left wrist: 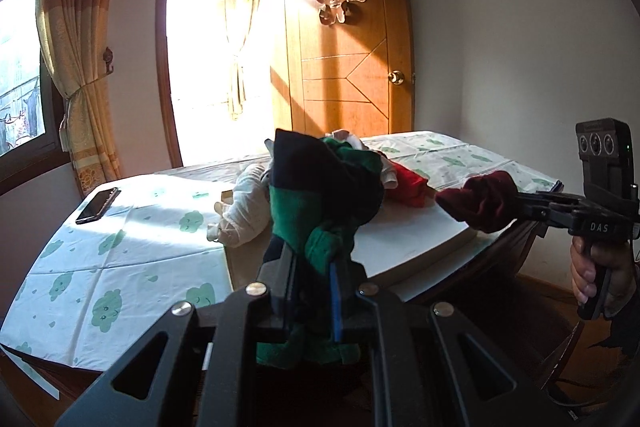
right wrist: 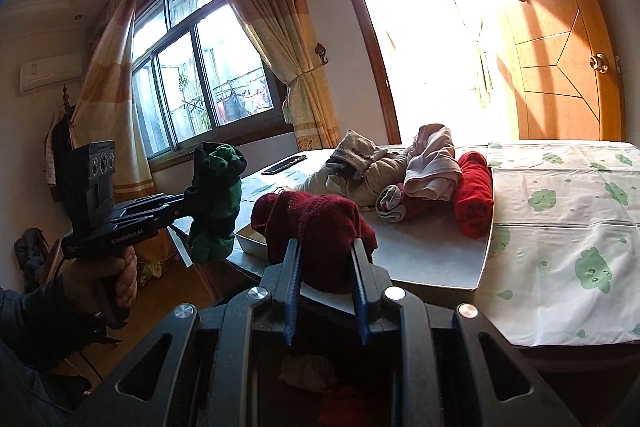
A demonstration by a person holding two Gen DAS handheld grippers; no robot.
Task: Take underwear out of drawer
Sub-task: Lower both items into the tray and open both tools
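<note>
**Left wrist and right wrist: each gripper holding a garment above the table**

Left wrist view: the left gripper (left wrist: pixel 310 267) is clenched on a green and navy garment (left wrist: pixel 320 195), which bunches up between its fingers and hangs down behind them. The garment is raised above a white board (left wrist: pixel 420 239) that lies on the table (left wrist: pixel 100 267), over a white cloth printed with green shapes. On the board behind it sit a pale bundle of cloth (left wrist: pixel 244 211) and a red roll (left wrist: pixel 408 187). At the right edge, the right gripper (left wrist: pixel 520 205), held by a hand (left wrist: pixel 600 267), is clamped on a dark red garment (left wrist: pixel 476 203) held in the air above the board's near edge. A black phone (left wrist: pixel 98 205) lies on the table at the left, well apart from the clothes. A wooden door (left wrist: pixel 348 39) stands open beside a bright doorway.

Right wrist view: the right gripper (right wrist: pixel 326 267) grips the dark red garment (right wrist: pixel 316 223), which mounds over and between the two fingers. It sits in front of the white board (right wrist: pixel 432 255). Farther back on the board lie a heap of pale and grey cloth (right wrist: pixel 360 163), a pink piece (right wrist: pixel 432 163) and the red roll (right wrist: pixel 474 195) near the board's right edge. To the left, the left gripper (right wrist: pixel 182 205), held by a hand (right wrist: pixel 104 279), is shut on the green and navy garment (right wrist: pixel 216 195), which hangs off the table's side, near the window (right wrist: pixel 200 75). The phone (right wrist: pixel 284 165) rests on the table beyond it. Below the fingers, dim cloth shows in shadow; whether it lies in a drawer cannot be told.
</note>
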